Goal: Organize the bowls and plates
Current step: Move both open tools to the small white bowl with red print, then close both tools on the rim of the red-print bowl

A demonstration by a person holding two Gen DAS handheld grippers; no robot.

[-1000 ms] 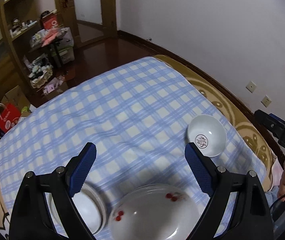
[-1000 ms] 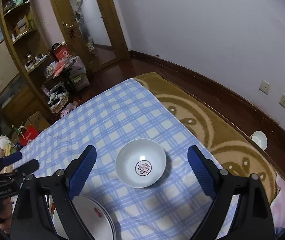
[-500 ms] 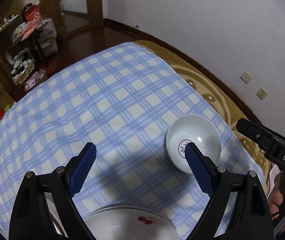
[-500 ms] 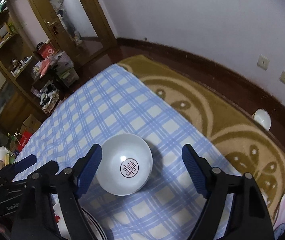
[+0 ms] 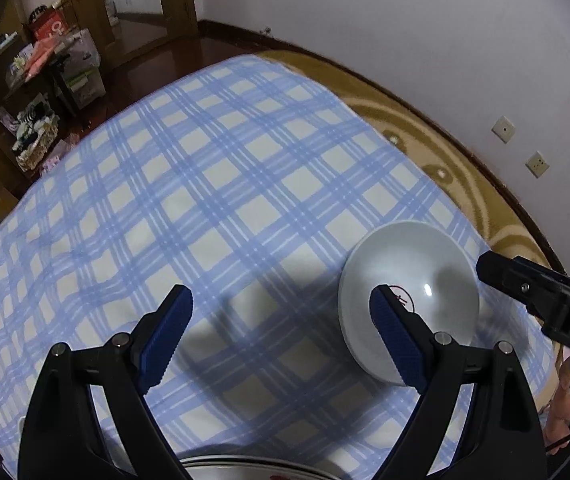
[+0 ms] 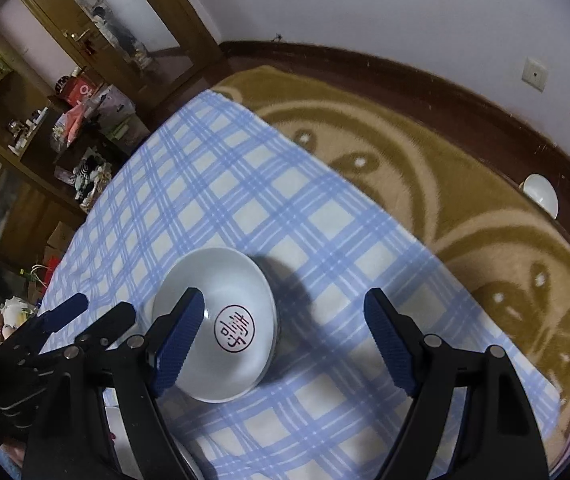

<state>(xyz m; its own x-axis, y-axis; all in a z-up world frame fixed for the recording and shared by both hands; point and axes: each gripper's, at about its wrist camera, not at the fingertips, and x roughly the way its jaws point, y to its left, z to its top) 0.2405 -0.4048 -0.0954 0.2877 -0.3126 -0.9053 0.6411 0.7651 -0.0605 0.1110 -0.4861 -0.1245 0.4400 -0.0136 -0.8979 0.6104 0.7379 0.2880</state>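
Hovering over a blue checked cloth (image 6: 245,200), the right gripper (image 6: 285,340) and left gripper (image 5: 281,328) gape empty; the white bowl (image 6: 221,312) sits on the cloth, just beside the right's blue pad, whose jaws have just narrowed slightly.

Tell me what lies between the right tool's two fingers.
The bowl reaches in past the left finger, which overlaps its rim. The rest of the span to the other finger is bare checked cloth. The right wrist view shows this.
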